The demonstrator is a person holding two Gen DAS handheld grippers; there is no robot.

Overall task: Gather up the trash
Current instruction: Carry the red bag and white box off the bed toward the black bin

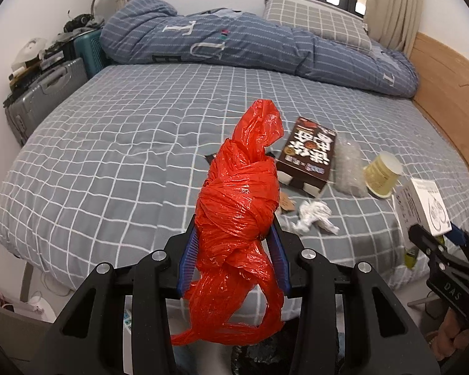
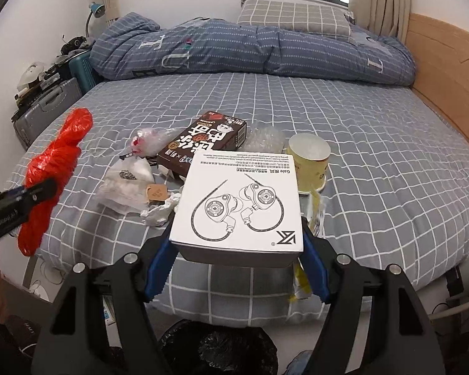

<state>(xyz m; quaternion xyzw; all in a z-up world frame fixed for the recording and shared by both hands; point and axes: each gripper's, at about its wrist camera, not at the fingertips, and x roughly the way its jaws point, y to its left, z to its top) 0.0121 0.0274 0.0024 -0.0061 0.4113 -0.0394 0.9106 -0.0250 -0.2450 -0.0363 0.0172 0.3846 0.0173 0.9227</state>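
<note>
My left gripper (image 1: 234, 223) is shut on a knotted red plastic bag (image 1: 237, 193), which hangs above the near edge of the bed; its tail droops below the blue pads. My right gripper (image 2: 236, 232) is shut on a white earphone box (image 2: 240, 200), held flat, with a yellow wrapper (image 2: 301, 278) dangling by the right finger. On the bed lie a brown snack box (image 2: 203, 143), a yellow cup (image 2: 311, 165), bubble wrap (image 1: 348, 165), a crumpled tissue (image 1: 312, 215) and clear plastic packets (image 2: 125, 184). A black-lined bin (image 2: 219, 347) sits below the grippers.
A rolled blue duvet (image 1: 250, 43) and a checked pillow (image 1: 319, 22) lie at the far side of the bed. A wooden bed board (image 1: 447, 75) runs along the right. Grey and teal suitcases (image 1: 43, 93) with clutter stand to the left.
</note>
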